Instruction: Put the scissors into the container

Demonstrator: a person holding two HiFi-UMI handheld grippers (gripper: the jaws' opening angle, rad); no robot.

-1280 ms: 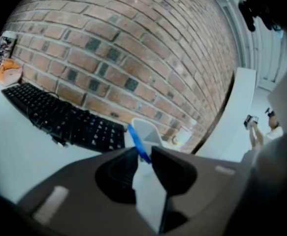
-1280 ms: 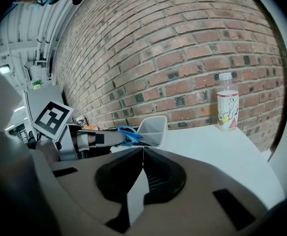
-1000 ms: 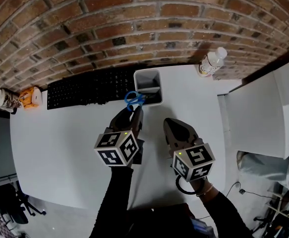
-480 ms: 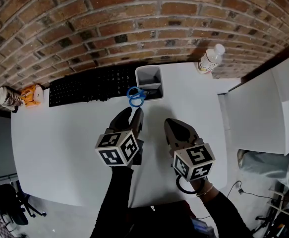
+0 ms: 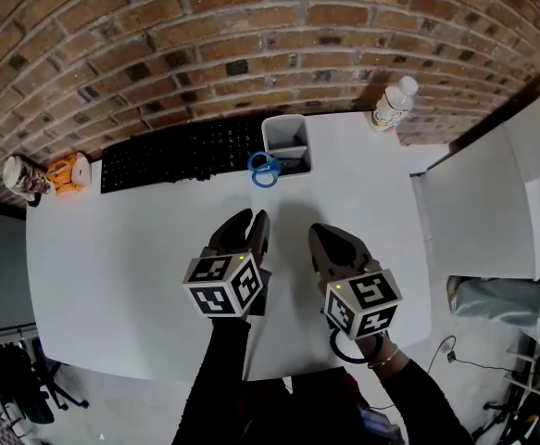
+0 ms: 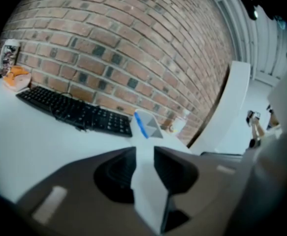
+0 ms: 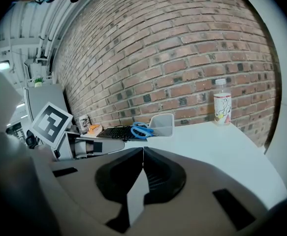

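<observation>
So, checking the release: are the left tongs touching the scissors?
Apart. The head view shows bare table between the left tongs, closing on nothing, and the scissors in the container.

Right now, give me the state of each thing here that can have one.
scissors: in no gripper, blue handles sticking out over the container's rim, blades hidden
container: upright, top open
bottle: upright, cap on
left gripper: jaws apart and closing, nothing between them
right gripper: jaws together, empty
</observation>
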